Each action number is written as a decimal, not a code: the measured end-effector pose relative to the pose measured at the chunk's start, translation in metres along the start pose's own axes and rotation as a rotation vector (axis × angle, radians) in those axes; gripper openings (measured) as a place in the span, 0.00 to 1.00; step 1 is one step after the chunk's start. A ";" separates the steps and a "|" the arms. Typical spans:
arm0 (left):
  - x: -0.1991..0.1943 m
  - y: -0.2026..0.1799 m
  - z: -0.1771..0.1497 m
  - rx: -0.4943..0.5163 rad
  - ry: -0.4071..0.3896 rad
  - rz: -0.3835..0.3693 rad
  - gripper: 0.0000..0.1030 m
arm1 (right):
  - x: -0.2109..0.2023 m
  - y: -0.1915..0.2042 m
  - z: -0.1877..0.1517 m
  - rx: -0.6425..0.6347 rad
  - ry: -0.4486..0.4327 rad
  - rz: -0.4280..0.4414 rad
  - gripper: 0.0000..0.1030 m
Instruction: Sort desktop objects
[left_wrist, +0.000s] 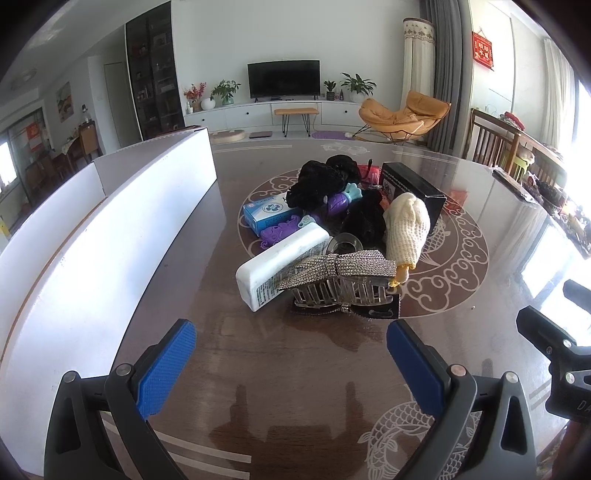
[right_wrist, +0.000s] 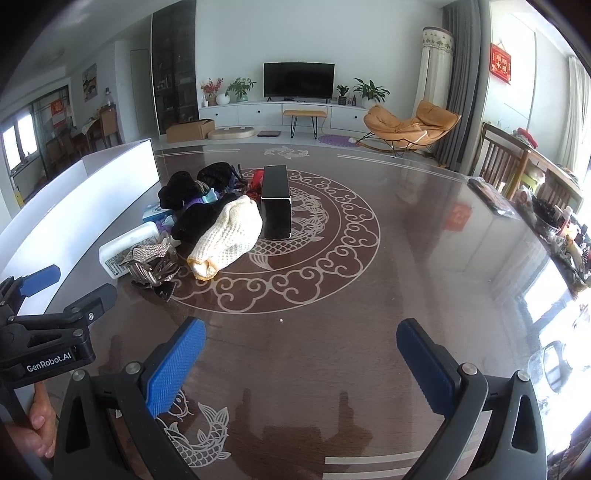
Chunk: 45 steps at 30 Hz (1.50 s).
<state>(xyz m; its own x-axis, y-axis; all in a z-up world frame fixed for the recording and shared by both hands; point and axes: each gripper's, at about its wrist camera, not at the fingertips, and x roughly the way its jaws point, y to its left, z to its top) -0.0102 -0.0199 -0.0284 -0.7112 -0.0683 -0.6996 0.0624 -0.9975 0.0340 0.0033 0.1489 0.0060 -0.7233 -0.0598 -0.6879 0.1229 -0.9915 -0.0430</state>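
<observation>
A pile of objects lies on the dark patterned table (left_wrist: 295, 369). Nearest my left gripper (left_wrist: 291, 339) is a rhinestone hair claw (left_wrist: 340, 280), with a white box (left_wrist: 280, 262), a cream knitted glove (left_wrist: 406, 225), a black box (left_wrist: 413, 184), a blue box (left_wrist: 269, 214), purple items (left_wrist: 277, 232) and black fabric (left_wrist: 321, 181) behind. My left gripper is open and empty, a short way in front of the claw. My right gripper (right_wrist: 301, 341) is open and empty over bare table, right of the pile (right_wrist: 221, 229).
A long white open box (left_wrist: 110, 221) stands along the table's left side; it also shows in the right wrist view (right_wrist: 92, 199). Clutter lines the table's right edge (right_wrist: 554, 229). Wooden chairs (right_wrist: 502, 166) stand beyond it.
</observation>
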 end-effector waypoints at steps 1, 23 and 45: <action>0.001 0.001 -0.001 -0.002 0.001 -0.002 1.00 | 0.001 0.001 -0.001 0.000 0.001 0.001 1.00; 0.029 -0.009 0.006 0.050 -0.041 0.005 1.00 | 0.054 0.004 -0.009 -0.027 0.005 -0.013 1.00; 0.027 -0.007 0.002 0.035 -0.061 -0.052 1.00 | 0.069 0.001 -0.010 0.014 0.077 -0.146 1.00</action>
<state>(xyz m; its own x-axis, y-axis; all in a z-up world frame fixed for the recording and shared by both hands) -0.0313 -0.0150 -0.0459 -0.7540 -0.0169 -0.6567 0.0011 -0.9997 0.0244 -0.0399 0.1448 -0.0491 -0.6785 0.0935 -0.7287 0.0105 -0.9905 -0.1369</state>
